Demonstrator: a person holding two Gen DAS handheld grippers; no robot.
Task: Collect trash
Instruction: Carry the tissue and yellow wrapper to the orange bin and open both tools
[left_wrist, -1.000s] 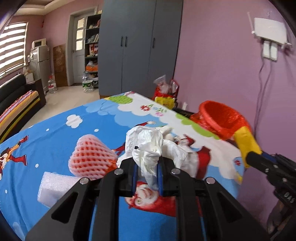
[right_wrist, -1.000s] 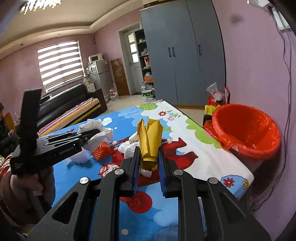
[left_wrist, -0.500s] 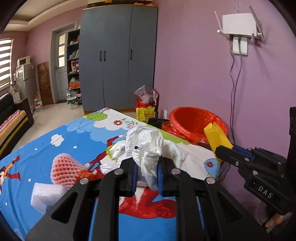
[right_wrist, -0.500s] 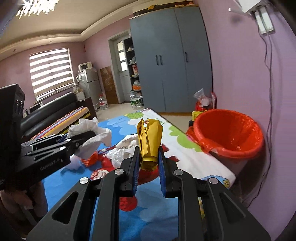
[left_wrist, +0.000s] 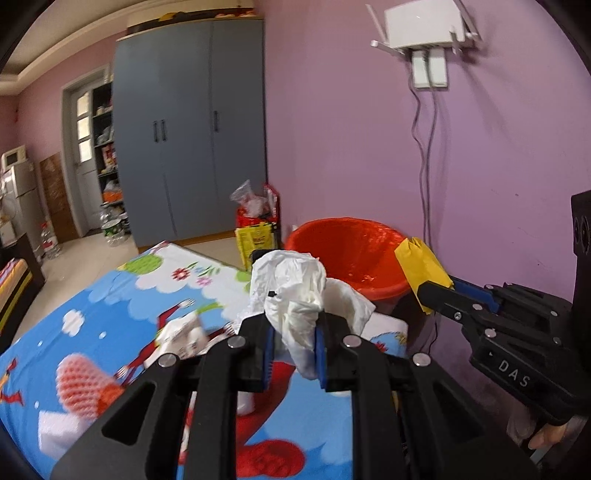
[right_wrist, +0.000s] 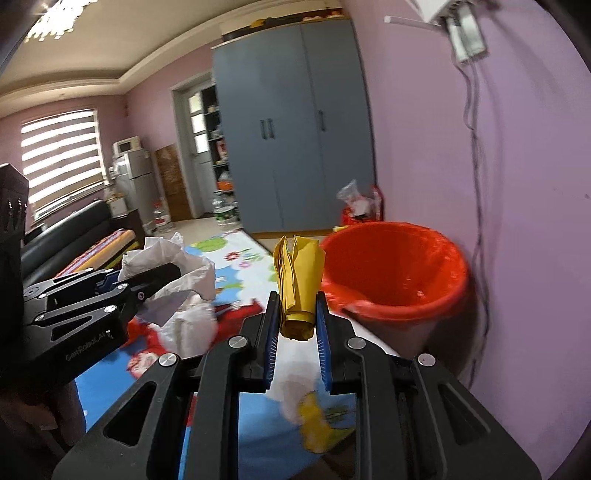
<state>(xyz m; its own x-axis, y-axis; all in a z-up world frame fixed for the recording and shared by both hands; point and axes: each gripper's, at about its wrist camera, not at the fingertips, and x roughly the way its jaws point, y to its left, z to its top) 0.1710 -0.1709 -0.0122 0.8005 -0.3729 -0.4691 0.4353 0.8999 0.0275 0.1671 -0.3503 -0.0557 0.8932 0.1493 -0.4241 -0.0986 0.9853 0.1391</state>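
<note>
the mouth of the red bin (right_wrist: 395, 269) is open and nothing covers it. the bin stands close against the purple wall (right_wrist: 524, 221), and a cable (right_wrist: 480, 236) hangs just behind the rim. the table edge (left_wrist: 388, 325) is just beside the bin on its near side. on the table, a white foam block (left_wrist: 59, 428) and a pink net (left_wrist: 79, 384) lie well apart from the bin.

Both wrist views face red bin (left_wrist: 347, 254) closely; table edge perhaps shared.

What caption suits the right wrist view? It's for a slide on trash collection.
Right gripper clamps folded yellow paper near the red-lined bin.
</note>
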